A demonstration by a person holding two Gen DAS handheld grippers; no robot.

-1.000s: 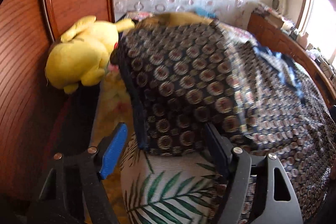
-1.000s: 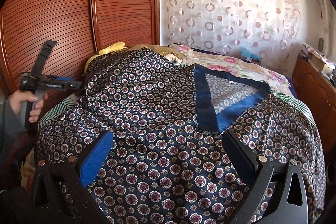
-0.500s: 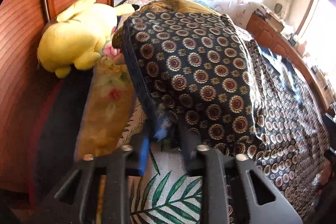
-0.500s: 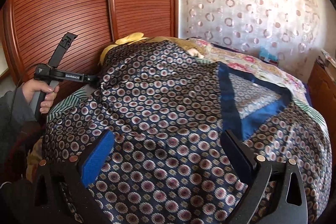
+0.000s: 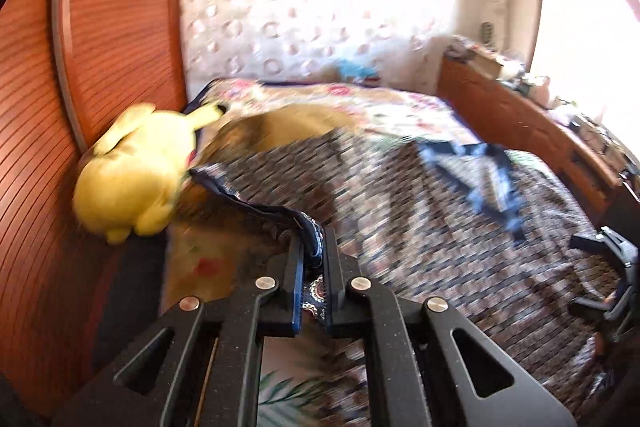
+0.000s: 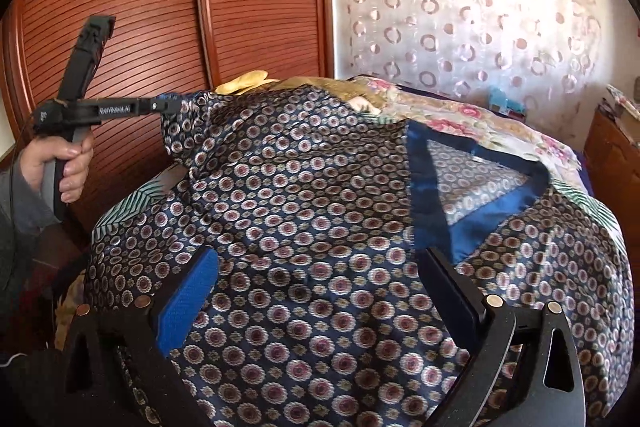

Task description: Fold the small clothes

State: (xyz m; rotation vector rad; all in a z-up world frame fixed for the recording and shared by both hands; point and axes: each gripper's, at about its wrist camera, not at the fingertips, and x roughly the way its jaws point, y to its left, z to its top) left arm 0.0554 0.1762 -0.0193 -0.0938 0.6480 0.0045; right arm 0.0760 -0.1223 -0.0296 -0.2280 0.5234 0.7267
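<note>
A dark navy garment with a round medallion print [image 6: 320, 211] and a blue V neckband [image 6: 472, 211] lies spread over the bed. My left gripper [image 5: 313, 251] is shut on the garment's dark edge [image 5: 308, 227] and holds it lifted above the bed. In the right wrist view the left gripper [image 6: 168, 105] holds a raised corner of the cloth at the far left. My right gripper [image 6: 320, 283] is open, its fingers apart above the middle of the garment, holding nothing.
A yellow plush toy [image 5: 132, 179] lies at the bed's far left against the red-brown wardrobe doors [image 6: 160, 7]. A floral bedspread [image 5: 400, 111] and a leaf-print sheet [image 6: 132, 199] lie under the garment. A wooden sideboard [image 5: 520, 123] runs along the right.
My left gripper closed on the garment's left edge and lifted it up off the bed. My right gripper stayed open over the garment and shifted slightly.
</note>
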